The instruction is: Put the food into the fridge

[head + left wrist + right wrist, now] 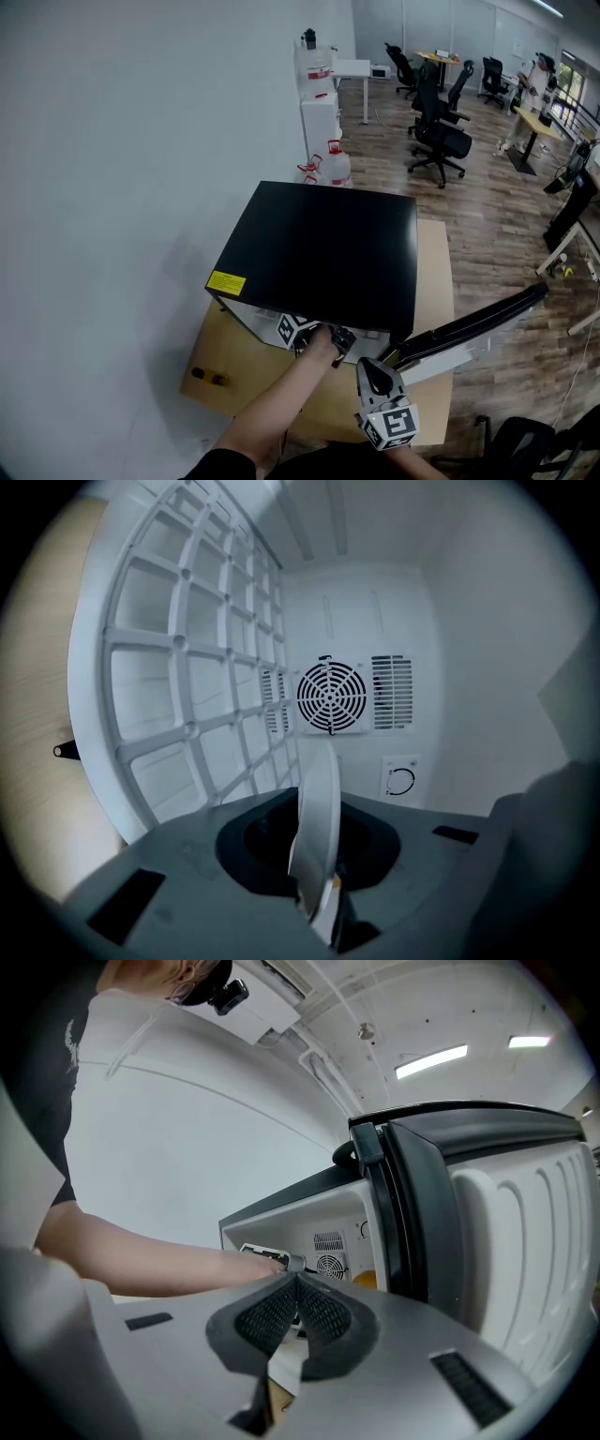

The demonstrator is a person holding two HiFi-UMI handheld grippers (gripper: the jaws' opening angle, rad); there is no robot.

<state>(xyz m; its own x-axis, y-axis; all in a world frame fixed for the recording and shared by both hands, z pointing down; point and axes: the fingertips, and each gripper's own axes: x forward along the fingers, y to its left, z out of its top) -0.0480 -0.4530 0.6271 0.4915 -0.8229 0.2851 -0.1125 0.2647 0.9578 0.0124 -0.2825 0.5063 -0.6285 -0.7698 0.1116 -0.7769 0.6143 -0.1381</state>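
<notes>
A black mini fridge (319, 248) stands on a wooden table (433, 281), its door (473, 326) swung open to the right. My left gripper (337, 339) reaches into the fridge opening. In the left gripper view the left gripper (315, 847) is shut on the rim of a thin white plate (319, 808), seen edge-on. Beside it is the white wire shelf (178, 686), and behind it the fan grille (331, 695). My right gripper (378, 373) hovers in front of the fridge. Its pads (323, 1312) meet with nothing between them. An orange-yellow item (366, 1281) lies inside the fridge.
A white wall runs along the left. Two small dark objects (208, 377) sit on the table's near-left corner. Water jugs (333, 164) stand behind the fridge. Office chairs (441, 131) and desks fill the far right. The door's white liner (525, 1241) is close on my right.
</notes>
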